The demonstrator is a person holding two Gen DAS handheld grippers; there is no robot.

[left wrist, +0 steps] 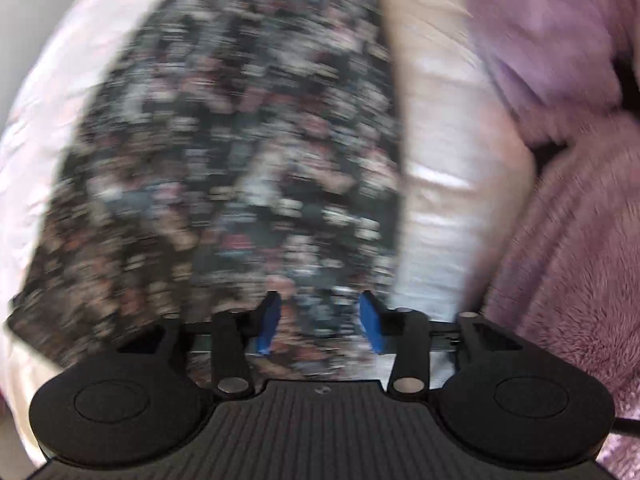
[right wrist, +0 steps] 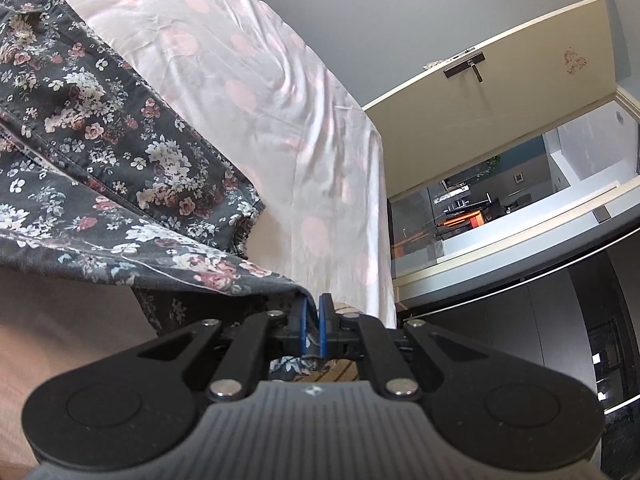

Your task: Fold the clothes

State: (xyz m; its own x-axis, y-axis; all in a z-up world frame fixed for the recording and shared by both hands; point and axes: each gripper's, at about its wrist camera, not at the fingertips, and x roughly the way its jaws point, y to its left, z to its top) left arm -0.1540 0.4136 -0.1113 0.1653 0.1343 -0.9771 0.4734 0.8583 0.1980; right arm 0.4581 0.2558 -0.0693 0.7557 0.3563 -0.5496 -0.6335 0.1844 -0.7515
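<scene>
While my left gripper (left wrist: 320, 322) hung over the dark floral garment (left wrist: 240, 160), its blue pads (left wrist: 269, 326) stood well apart with nothing between them; that view was blurred, so the print showed only as smeared patches. My right gripper (right wrist: 316, 326) was pinched narrow on a hem edge of the floral garment (right wrist: 100, 128), a fold of cloth caught between its blue pads (right wrist: 325, 328) and lifted clear of the bed. The rest of the garment lay spread on the pale bedsheet with pink dots (right wrist: 248, 92), at the left of the right-wrist view. A fluffy mauve blanket (left wrist: 568, 220) lay just beside the sheet (left wrist: 436, 184) at the right of the left-wrist view. A cream door (right wrist: 500, 80) with a dark handle (right wrist: 466, 65) stood beyond the bed.
</scene>
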